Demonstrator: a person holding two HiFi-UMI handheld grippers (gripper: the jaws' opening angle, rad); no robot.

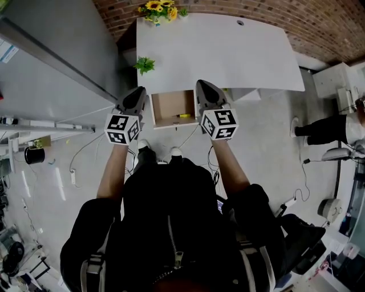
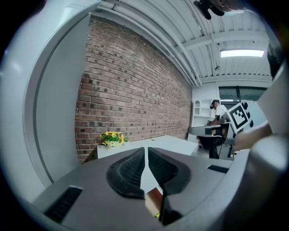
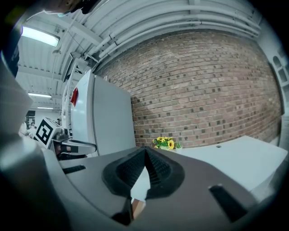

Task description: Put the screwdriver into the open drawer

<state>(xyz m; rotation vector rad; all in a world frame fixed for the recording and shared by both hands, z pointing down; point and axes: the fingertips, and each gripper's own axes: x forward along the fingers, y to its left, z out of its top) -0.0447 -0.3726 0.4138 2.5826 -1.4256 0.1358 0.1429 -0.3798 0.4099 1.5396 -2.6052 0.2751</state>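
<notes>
- Head view: a white table [image 1: 228, 51] stands against a brick wall [image 1: 319, 23]. Sunflowers [image 1: 157, 8] sit at its far left corner and a small green plant [image 1: 145, 65] at its left edge.
- The open drawer [image 1: 165, 105] sticks out from the table's near edge. The screwdriver [image 1: 182, 116], with its yellow handle, lies inside in the right half, toward the drawer's front edge and apart from both grippers.
- The left gripper [image 1: 136, 98] hangs just beside the drawer's left edge and the right gripper [image 1: 206, 93] just beside its right edge. Both point toward the table.
- Left gripper view: the left gripper's [image 2: 146, 151] ribbed pads [image 2: 128, 169] are drawn together with only a thin slit between them, and nothing is in it. Below them shows a strip of the drawer's wood [image 2: 152, 200]. Beyond are the table top, the sunflowers [image 2: 110, 137] and the brick wall [image 2: 131, 90].
- Right gripper view: the right gripper's [image 3: 144, 151] pads [image 3: 158, 171] meet at the tips and hold nothing. A sliver of the drawer [image 3: 137, 206] shows beneath. The sunflowers [image 3: 165, 143] stand ahead, before the wall [image 3: 203, 90].
</notes>
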